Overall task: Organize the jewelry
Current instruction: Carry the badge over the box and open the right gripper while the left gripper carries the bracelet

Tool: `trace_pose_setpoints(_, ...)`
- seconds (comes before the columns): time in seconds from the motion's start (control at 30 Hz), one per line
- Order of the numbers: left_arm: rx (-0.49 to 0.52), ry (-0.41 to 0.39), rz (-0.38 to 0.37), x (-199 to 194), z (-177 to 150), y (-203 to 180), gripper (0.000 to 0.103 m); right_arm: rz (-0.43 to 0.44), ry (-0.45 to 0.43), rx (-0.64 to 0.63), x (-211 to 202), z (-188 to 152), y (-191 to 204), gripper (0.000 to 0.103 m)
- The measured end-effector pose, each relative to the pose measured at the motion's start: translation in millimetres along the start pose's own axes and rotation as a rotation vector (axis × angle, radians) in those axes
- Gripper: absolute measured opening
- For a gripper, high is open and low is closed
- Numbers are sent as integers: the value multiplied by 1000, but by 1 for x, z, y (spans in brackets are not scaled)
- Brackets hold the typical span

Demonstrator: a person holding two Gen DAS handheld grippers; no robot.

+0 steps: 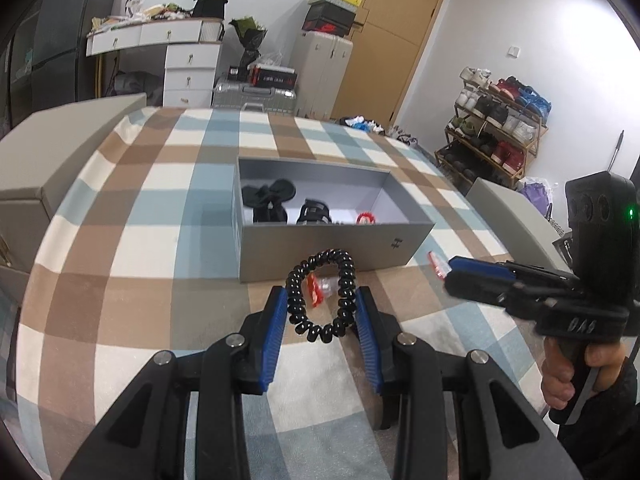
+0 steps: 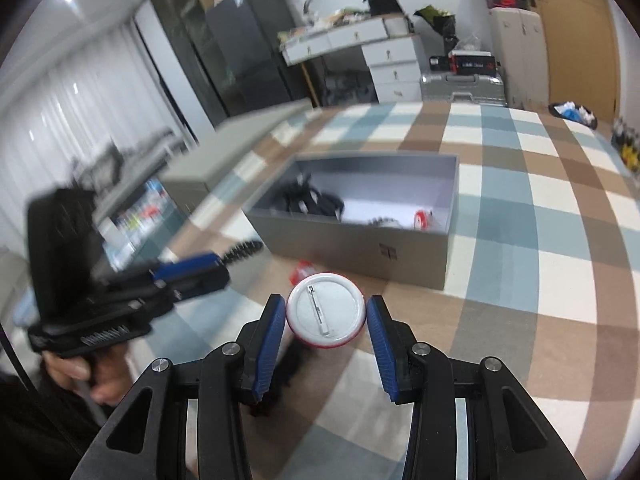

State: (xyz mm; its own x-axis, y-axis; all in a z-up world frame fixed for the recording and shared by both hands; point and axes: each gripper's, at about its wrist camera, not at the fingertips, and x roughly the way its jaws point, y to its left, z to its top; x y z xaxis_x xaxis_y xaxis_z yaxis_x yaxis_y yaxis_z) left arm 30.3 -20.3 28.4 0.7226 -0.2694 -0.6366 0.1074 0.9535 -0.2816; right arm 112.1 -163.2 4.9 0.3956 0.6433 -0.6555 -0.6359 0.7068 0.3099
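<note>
Pinching black bead bracelet (image 1: 322, 296) in left gripper (image 1: 322, 312), round pin badge (image 2: 326, 311) in right gripper (image 2: 326, 322) — hovering over checked tablecloth (image 1: 132, 208), grey box (image 1: 328, 246) just beyond, cluttered room behind.

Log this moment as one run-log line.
left gripper: shut on black bead bracelet | right gripper: shut on pin badge, back up | grey box: open, ahead | red packet: on cloth

This is a lived-in room of a home. A shoe rack (image 1: 496, 128) full of sneakers stands by a wooden door (image 1: 394, 36), suitcases (image 1: 322, 74) carry stacked shoeboxes (image 1: 332, 12), and a cluttered white dressing table (image 1: 160, 36) with drawers sits beyond the checked blanket (image 1: 132, 208).
</note>
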Motion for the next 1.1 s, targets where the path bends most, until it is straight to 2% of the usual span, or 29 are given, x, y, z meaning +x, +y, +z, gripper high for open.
trace_pose_setpoints(0.17, 23, -34, 5, -6, 8, -3, 29, 86, -108, 119, -26, 12, -14, 41)
trace_pose_setpoints(0.37, 27, -73, 11, -9, 20, 0, 29, 156, -185, 224, -47, 31, -34, 41)
trace_pose_setpoints(0.63, 23, -95, 16, -7, 25, 3, 29, 163, -213, 240, -56, 38, -43, 41)
trace_pose_setpoints(0.93, 50, -116, 28, -3, 38, 1, 29, 214, -256, 287, -58, 47, -52, 41)
trace_pose_setpoints(1.1, 57, -121, 36, 3, 46, 5, 29, 196, -277, 299, -53, 56, -61, 41)
